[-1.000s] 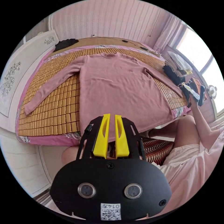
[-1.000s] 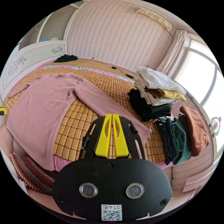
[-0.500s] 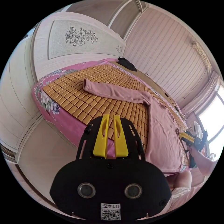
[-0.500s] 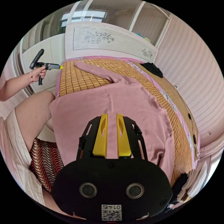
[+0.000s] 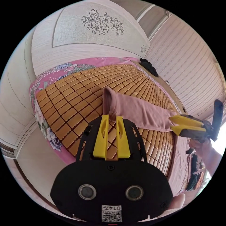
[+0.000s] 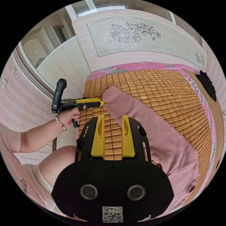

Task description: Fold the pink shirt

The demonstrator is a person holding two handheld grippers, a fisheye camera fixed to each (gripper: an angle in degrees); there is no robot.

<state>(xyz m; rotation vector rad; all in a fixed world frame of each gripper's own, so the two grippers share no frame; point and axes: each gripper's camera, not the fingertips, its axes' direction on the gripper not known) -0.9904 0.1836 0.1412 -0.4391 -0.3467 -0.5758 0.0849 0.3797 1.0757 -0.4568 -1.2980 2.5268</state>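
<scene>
The pink shirt lies flat on a bamboo mat (image 5: 70,94) on the bed. Its long sleeve (image 5: 139,110) stretches across the mat to the cuff (image 5: 108,100). My left gripper (image 5: 110,117) hovers just short of that cuff, jaws a narrow gap apart with nothing between them. In the right gripper view it shows as the left gripper (image 6: 101,102), held in a hand, tip beside the cuff (image 6: 111,94). My right gripper (image 6: 113,117) is open above the mat at the edge of the sleeve (image 6: 150,131). In the left gripper view the right gripper (image 5: 171,123) sits at the sleeve's shoulder end.
A headboard (image 6: 141,40) with a flower drawing stands behind the bed. A black garment (image 6: 207,84) lies at the far corner. A flowered pink sheet (image 5: 44,122) edges the mat. White cupboard doors (image 6: 63,63) stand past the bed. The person's leg (image 6: 58,164) is at the bedside.
Both hands have travelled from the shirt's body to its left sleeve. The right jaws, shut a second ago, now stand wide apart. The shirt itself has not moved.
</scene>
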